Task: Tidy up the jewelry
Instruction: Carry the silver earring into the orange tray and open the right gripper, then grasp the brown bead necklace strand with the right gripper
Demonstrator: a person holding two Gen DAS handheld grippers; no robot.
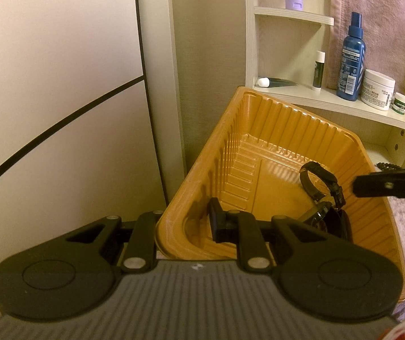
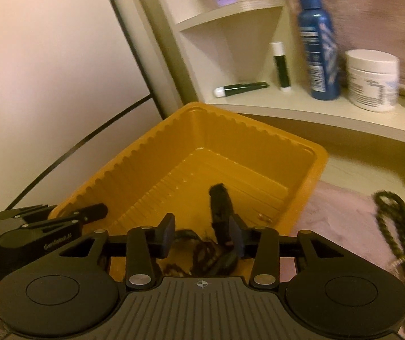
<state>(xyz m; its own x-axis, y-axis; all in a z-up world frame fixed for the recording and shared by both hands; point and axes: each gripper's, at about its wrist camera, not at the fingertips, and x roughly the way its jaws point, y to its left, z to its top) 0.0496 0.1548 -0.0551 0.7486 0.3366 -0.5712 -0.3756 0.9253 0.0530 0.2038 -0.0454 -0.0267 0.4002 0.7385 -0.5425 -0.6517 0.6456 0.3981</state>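
Observation:
An orange ribbed plastic tray (image 1: 259,130) stands tilted. My left gripper (image 1: 185,223) is shut on its near left rim, one finger (image 1: 216,223) inside the wall and the other outside. A black watch (image 1: 321,187) lies inside the tray at the right. In the right wrist view the tray (image 2: 174,153) is below my right gripper (image 2: 202,235), which is open just above the tray; the black watch strap (image 2: 219,204) stands up between its fingers, without touching the pads. A finger of the right gripper (image 1: 386,184) shows at the right of the left view.
A pale wooden shelf (image 1: 330,99) behind the tray holds a blue spray bottle (image 1: 351,59), a white cream jar (image 1: 377,89), a small stick and tubes. A dark bead necklace (image 2: 401,226) lies on the pink cloth (image 2: 338,221) to the right. A white panel wall is at the left.

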